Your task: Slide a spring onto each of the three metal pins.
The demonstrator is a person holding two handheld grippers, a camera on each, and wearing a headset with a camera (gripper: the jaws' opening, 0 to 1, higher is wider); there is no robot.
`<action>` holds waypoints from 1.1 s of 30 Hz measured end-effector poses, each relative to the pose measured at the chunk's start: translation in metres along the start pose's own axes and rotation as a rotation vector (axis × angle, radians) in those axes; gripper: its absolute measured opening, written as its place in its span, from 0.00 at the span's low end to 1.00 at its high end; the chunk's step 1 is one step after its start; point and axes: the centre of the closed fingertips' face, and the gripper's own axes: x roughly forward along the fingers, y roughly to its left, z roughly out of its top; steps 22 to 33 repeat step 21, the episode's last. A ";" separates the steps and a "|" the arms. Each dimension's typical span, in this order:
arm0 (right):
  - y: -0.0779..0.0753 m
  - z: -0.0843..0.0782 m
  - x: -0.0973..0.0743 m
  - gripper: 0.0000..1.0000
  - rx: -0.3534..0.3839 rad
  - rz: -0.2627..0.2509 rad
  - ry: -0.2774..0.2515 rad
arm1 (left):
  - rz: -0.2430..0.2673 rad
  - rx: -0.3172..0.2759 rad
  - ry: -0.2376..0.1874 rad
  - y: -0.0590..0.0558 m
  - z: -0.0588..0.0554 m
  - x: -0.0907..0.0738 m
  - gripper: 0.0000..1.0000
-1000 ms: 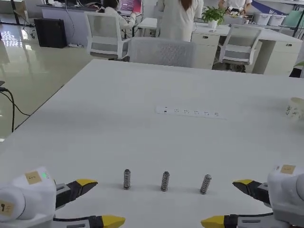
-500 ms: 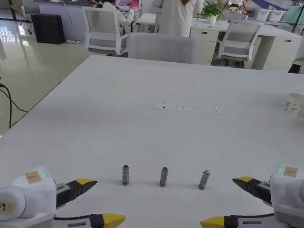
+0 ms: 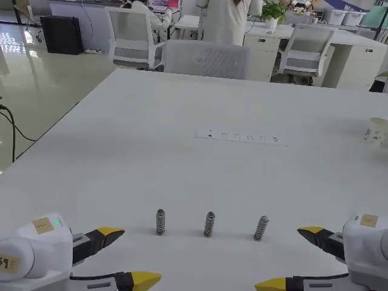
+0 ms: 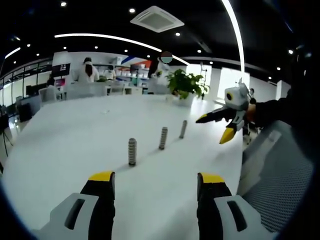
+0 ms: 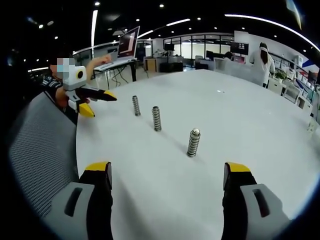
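White table (image 3: 121, 151) is seen in the head view, with three springs standing upright in a row across the lower centre of the frame: the left spring (image 3: 160, 222), the middle spring (image 3: 209, 224) and the right spring (image 3: 260, 228), the last tilted slightly. The left gripper (image 3: 130, 256) is held at the lower left and the right gripper (image 3: 286, 257) at the lower right. Both sets of yellow-tipped jaws are spread wide and nothing is gripped. A power strip (image 3: 236, 136) lies above the row, well apart from it.

In the left gripper view, the left gripper (image 4: 156, 177) is seen at the bottom with its jaws wide apart and empty. The left spring (image 4: 132, 151) stands nearest, just above them, then the middle spring (image 4: 163, 138) and the right spring (image 4: 183, 129). The right gripper (image 4: 227, 120) is seen at the right, parted.

In the right gripper view, the right gripper (image 5: 166, 167) is likewise wide open and empty at the bottom. The right spring (image 5: 193, 142) is nearest, at centre, with the middle spring (image 5: 156, 118) and the left spring (image 5: 136, 105) receding to the upper left. The left gripper (image 5: 90, 100) is seen at the left.
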 end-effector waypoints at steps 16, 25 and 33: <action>0.001 -0.003 0.001 0.94 0.010 0.003 0.012 | -0.003 0.003 0.003 0.000 0.000 0.001 0.61; 0.001 -0.004 0.001 0.94 0.012 0.003 0.015 | -0.003 0.002 0.003 0.001 0.000 0.001 0.60; 0.001 -0.004 0.001 0.94 0.012 0.003 0.015 | -0.003 0.002 0.003 0.001 0.000 0.001 0.60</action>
